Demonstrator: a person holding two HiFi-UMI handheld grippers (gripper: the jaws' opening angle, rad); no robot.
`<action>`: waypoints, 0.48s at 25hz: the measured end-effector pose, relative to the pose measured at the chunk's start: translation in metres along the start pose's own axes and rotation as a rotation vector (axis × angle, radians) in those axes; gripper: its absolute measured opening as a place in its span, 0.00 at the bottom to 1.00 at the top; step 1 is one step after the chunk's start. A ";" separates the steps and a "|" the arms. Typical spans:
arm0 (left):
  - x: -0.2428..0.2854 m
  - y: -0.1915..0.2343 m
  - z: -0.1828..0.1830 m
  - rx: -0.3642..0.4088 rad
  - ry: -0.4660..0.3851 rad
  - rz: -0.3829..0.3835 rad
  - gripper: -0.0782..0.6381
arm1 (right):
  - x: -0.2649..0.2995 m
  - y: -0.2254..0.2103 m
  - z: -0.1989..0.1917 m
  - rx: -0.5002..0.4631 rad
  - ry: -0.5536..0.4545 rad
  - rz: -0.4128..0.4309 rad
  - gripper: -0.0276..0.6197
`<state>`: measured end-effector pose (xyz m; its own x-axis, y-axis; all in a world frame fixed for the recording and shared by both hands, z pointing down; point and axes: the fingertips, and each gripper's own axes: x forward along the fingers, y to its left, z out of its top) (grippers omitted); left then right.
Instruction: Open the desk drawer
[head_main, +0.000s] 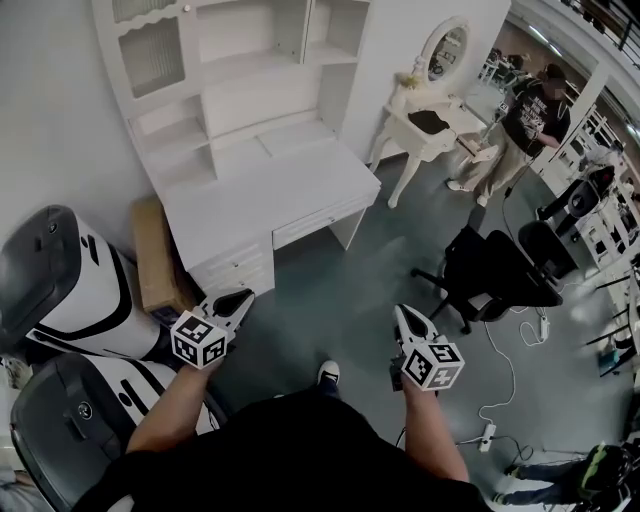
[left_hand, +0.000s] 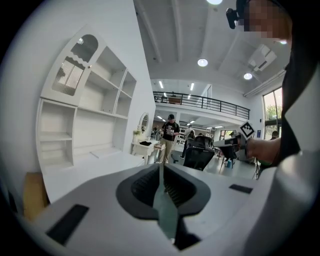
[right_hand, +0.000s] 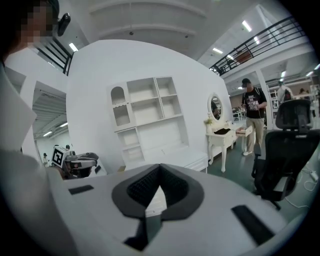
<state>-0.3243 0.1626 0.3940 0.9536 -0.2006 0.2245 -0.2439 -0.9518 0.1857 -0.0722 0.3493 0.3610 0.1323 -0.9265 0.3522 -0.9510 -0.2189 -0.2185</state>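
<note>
The white desk (head_main: 270, 185) with a shelf hutch stands against the wall ahead of me. Its wide drawer (head_main: 318, 221) under the desktop is closed, and so is the stack of small drawers (head_main: 235, 268) at its left end. My left gripper (head_main: 243, 296) hovers above the floor just in front of that stack, shut and empty. My right gripper (head_main: 402, 311) hangs further right over the floor, also shut and empty, well short of the desk. In the left gripper view the left gripper (left_hand: 160, 167) faces the hutch (left_hand: 85, 115). In the right gripper view the right gripper (right_hand: 160, 169) faces the desk (right_hand: 165, 155).
A flat cardboard box (head_main: 155, 255) leans beside the desk's left end, next to white-and-black machines (head_main: 70, 290). A black office chair (head_main: 490, 275) stands at the right. Behind it are a vanity table (head_main: 430, 125) and a standing person (head_main: 525, 120). A power strip (head_main: 488, 432) lies on the floor.
</note>
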 end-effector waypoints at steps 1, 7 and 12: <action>0.004 0.001 0.000 0.000 0.003 0.003 0.15 | 0.005 -0.005 0.000 0.008 0.002 0.004 0.05; 0.039 0.010 0.012 0.004 0.017 0.039 0.15 | 0.042 -0.037 0.006 0.033 0.023 0.048 0.05; 0.078 0.007 0.020 0.003 0.029 0.057 0.15 | 0.073 -0.073 0.020 0.045 0.037 0.080 0.05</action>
<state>-0.2478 0.1360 0.3936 0.9325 -0.2480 0.2627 -0.2974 -0.9397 0.1687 0.0121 0.2919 0.3846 0.0456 -0.9299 0.3650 -0.9446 -0.1591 -0.2872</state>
